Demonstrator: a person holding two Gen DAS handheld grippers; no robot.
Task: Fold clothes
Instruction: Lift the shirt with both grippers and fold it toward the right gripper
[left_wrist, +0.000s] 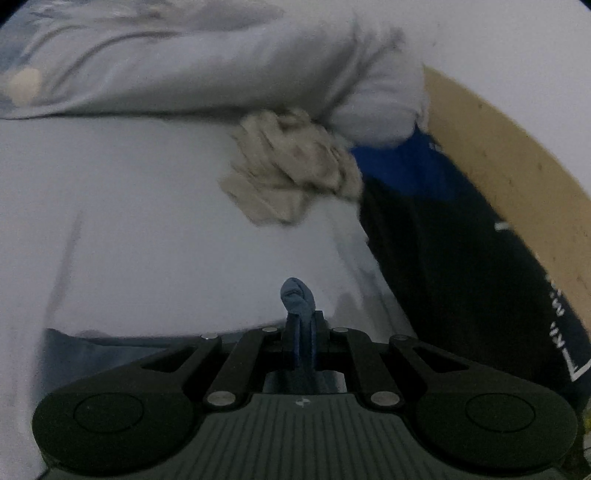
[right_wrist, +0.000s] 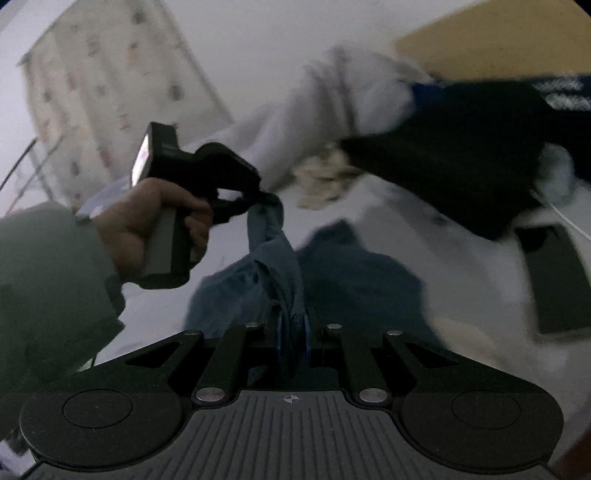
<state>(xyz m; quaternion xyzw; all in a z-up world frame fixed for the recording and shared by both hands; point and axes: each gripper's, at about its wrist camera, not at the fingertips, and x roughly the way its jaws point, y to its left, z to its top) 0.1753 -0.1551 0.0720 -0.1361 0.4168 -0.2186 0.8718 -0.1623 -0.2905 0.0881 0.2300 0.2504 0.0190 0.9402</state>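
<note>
The white sheet-covered bed (right_wrist: 424, 258) serves as the folding area, its middle left open while the waiting clothes sit along the far side: a pale grey rumpled garment (left_wrist: 221, 74), a black garment with white print (left_wrist: 461, 258) and a small beige crumpled cloth (left_wrist: 291, 170) between them. A dark flat rectangular object (right_wrist: 561, 277) lies near the right edge. The blue soft fabric garment (right_wrist: 351, 273) is the piece being worked; part of it rests on the bed, with a twisted edge running up between both hands. The left gripper (right_wrist: 258, 195) is clamped narrowly on one end, and the right gripper (right_wrist: 295, 325) pinches the other, probably so the edge can be drawn taut and laid straight.
</note>
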